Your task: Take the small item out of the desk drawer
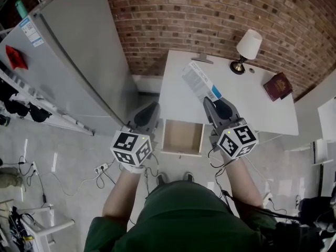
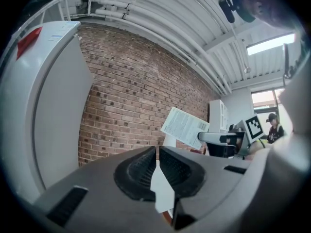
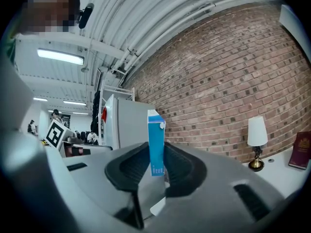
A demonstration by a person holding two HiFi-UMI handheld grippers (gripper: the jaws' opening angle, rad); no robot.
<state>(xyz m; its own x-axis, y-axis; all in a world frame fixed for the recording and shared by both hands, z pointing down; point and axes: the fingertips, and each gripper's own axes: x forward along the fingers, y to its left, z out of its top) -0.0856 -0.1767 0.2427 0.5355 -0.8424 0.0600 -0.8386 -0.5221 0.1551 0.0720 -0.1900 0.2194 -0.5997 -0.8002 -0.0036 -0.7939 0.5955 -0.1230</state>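
Observation:
A flat blue-and-white box (image 1: 201, 82) is held up above the white desk (image 1: 252, 109), with my right gripper (image 1: 212, 101) shut on its lower end. In the right gripper view the box (image 3: 156, 144) stands upright, pinched edge-on between the pads. Below it, the desk drawer (image 1: 182, 138) is pulled out and its wooden inside looks bare. My left gripper (image 1: 147, 114) hangs beside the drawer's left edge, jaws together with nothing between them. From the left gripper view I see the box (image 2: 183, 127) to the right, tilted, in the other gripper (image 2: 214, 139).
A small lamp (image 1: 247, 49) and a dark red book (image 1: 277, 86) sit at the desk's back right. A tall grey fridge (image 1: 68, 62) stands to the left, a brick wall (image 1: 210, 14) runs behind, and cables (image 1: 100, 169) lie on the floor.

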